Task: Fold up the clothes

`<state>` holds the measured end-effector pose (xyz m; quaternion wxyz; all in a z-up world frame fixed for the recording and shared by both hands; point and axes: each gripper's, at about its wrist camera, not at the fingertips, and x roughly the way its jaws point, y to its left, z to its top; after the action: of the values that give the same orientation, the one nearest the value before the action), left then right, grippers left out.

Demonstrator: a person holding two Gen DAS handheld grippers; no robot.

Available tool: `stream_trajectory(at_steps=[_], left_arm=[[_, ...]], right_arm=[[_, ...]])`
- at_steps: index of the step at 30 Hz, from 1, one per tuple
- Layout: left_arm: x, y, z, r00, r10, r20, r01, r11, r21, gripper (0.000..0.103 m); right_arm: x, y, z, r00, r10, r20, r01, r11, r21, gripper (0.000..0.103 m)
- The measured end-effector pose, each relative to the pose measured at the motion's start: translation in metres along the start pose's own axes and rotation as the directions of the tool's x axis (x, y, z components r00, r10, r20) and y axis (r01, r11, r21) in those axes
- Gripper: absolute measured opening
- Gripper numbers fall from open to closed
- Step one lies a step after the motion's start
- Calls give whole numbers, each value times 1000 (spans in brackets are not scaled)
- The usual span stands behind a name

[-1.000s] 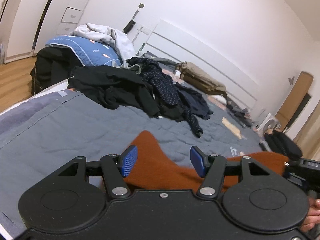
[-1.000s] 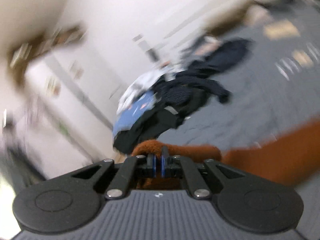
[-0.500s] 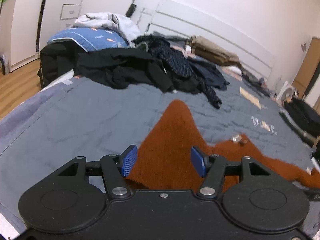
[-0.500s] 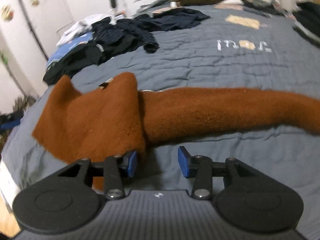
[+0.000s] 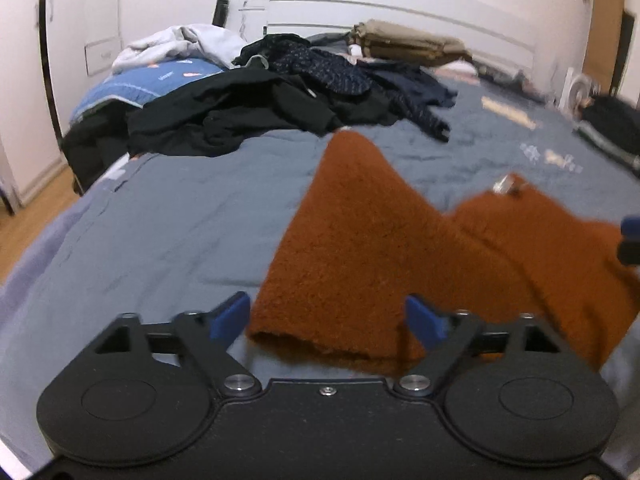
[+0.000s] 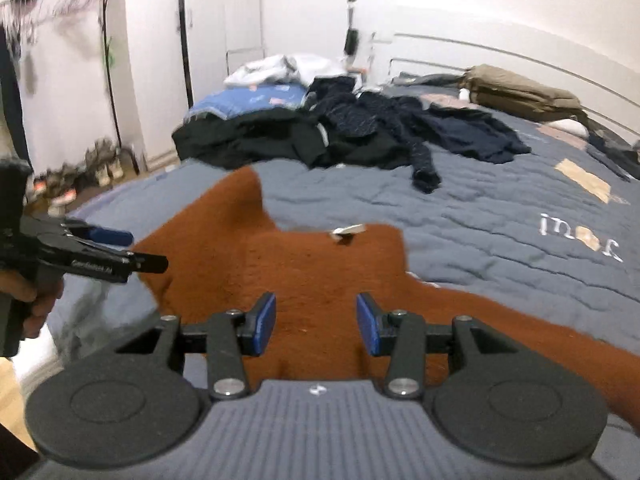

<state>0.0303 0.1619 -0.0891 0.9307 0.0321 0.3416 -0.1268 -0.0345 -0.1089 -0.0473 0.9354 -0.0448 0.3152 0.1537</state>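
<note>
Both grippers just opened; sweater (image 5: 360, 240) dropped on bed (image 5: 160, 220).

Two black hand-held claws with blue finger pads

The left claw (image 5: 327, 318) has a smooth matte black body with two round discs, silver pivot screws and one small screw at the centre, and angular black linkage arms ending in blue pads (image 5: 230, 314). The right claw (image 6: 316, 322) is built alike, but its top plate is ribbed grey with a small pale emblem. Seen from the side in the right wrist view, the left claw carries white lettering, too blurred to read, and a hand (image 6: 34, 298) on its black handle.
</note>
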Motion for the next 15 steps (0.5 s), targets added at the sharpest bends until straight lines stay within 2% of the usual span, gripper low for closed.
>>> stream_trajectory(at_steps=[5, 7, 9, 10, 11, 13, 15], left_arm=[[10, 6, 1, 1000, 2, -3, -2, 1000, -8, 85], [14, 7, 2, 1000, -15, -12, 15, 1000, -1, 80], [18, 6, 1, 999, -38, -30, 38, 999, 3, 68], [19, 8, 1, 998, -49, -37, 49, 999, -5, 54], [19, 10, 1, 997, -59, -43, 58, 998, -17, 31], [20, 14, 2, 995, -80, -56, 78, 996, -41, 17], [17, 21, 5, 993, -103, -53, 98, 992, -83, 12]], right_arm=[[13, 5, -8, 999, 31, -17, -31, 999, 5, 44], [11, 4, -12, 1000, 30, -8, -30, 999, 12, 44], [13, 1, -14, 1000, 20, -6, -20, 1000, 4, 44], [15, 0, -13, 1000, 14, -7, -14, 1000, 2, 44], [17, -1, -13, 1000, 13, -8, -13, 1000, 7, 44], [19, -4, -12, 1000, 15, -10, -14, 1000, 20, 44], [18, -5, -12, 1000, 26, -6, -25, 999, 30, 44]])
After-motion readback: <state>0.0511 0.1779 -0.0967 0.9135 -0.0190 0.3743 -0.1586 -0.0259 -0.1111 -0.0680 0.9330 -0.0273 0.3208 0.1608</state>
